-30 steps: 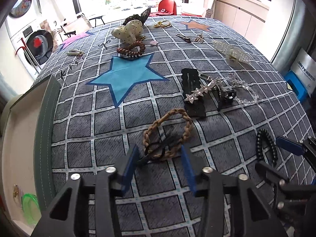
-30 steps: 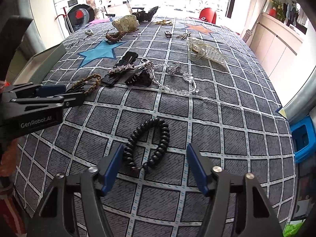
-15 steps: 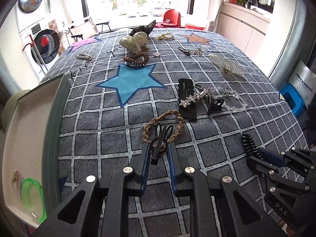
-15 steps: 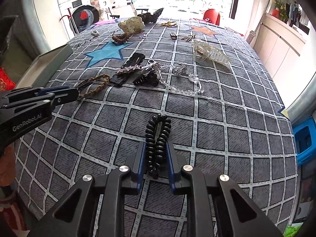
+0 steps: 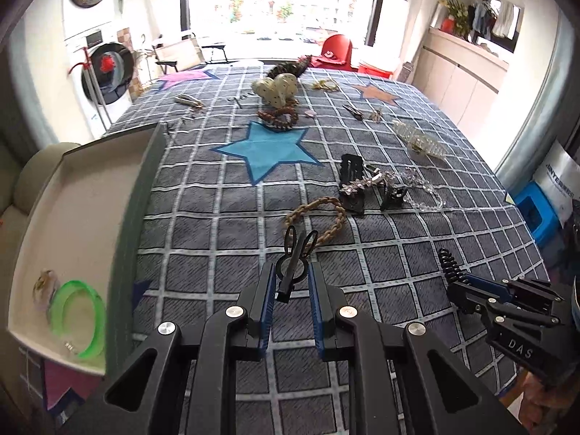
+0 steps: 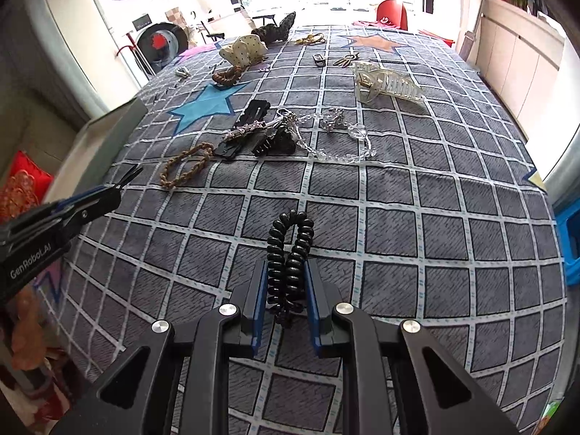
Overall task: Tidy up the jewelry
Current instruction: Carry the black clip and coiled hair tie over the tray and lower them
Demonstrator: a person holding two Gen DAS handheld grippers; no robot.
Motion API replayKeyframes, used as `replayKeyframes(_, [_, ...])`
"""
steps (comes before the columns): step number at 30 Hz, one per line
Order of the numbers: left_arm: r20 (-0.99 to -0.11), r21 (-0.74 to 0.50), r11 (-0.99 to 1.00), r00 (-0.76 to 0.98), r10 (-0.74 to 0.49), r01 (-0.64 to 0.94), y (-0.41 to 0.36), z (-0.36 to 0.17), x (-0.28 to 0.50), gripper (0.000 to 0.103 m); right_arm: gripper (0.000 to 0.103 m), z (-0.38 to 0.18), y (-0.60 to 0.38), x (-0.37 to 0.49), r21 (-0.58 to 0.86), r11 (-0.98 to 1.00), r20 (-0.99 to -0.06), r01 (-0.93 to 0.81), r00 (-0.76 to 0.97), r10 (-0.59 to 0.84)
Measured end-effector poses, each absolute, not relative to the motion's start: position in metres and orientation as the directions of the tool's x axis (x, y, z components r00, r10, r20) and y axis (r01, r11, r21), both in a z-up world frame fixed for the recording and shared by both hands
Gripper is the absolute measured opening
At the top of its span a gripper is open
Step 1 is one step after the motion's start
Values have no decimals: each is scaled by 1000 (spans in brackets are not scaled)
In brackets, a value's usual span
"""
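I am working left to right, starting at the shallow cream cardboard tray with the grey-green wall (image 5: 145,195), sitting at nine o'clock of my left gripper (image 5: 290,284). A translucent green plastic bangle (image 5: 78,320) is lying in its near corner beside a small pale trinket. My left fingers (image 5: 266,290) are clamping a thin black elastic hair tie (image 5: 295,257), squeezed into narrow loops that are poking out toward twelve o'clock. Just beyond it, the braided tan hair band (image 5: 319,217) is lying on the cloth; I cannot tell whether the tie is clear of it.

To do this step well, I judge I should be lifting straight up until the tie hangs free of the braid, then swinging toward nine o'clock and letting go low inside the tray, away from the wall.

My right gripper (image 6: 284,297) is at three o'clock of the left one, its fingers (image 6: 255,301) pinching a black spiral coil hair tie (image 6: 290,253) folded double. It should follow only once the tray is free of the other hand.

The worktop is wearing a grey grid-patterned cloth with a blue star (image 5: 266,148). Dark clips, a clear bead chain (image 6: 337,152) and a clear plastic claw clip (image 6: 388,81) are spreading toward one o'clock. A washing machine (image 5: 105,72) and bright windows are standing behind.
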State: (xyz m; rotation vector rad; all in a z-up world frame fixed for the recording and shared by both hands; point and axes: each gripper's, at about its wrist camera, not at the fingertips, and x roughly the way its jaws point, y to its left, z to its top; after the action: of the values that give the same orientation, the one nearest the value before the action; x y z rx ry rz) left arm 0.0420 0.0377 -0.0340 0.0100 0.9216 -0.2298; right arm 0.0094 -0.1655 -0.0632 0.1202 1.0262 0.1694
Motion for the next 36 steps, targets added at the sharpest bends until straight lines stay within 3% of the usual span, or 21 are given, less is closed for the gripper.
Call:
replayKeyframes(15, [-730,-106,990,669,-138,88,93,-6,12,20,21,-33,-124,10,186,968,-815,-170,524,248])
replayKeyframes(28, [-697,-95,992,717,-8,-82,180,7,0,20,21,11,-34,37,191,912,-773,-363,517,368])
replayKeyframes(36, [-720,-100,974,690,69,-202,238,-5,17,20,21,20,47,58,176,839,-773,-514,456,441])
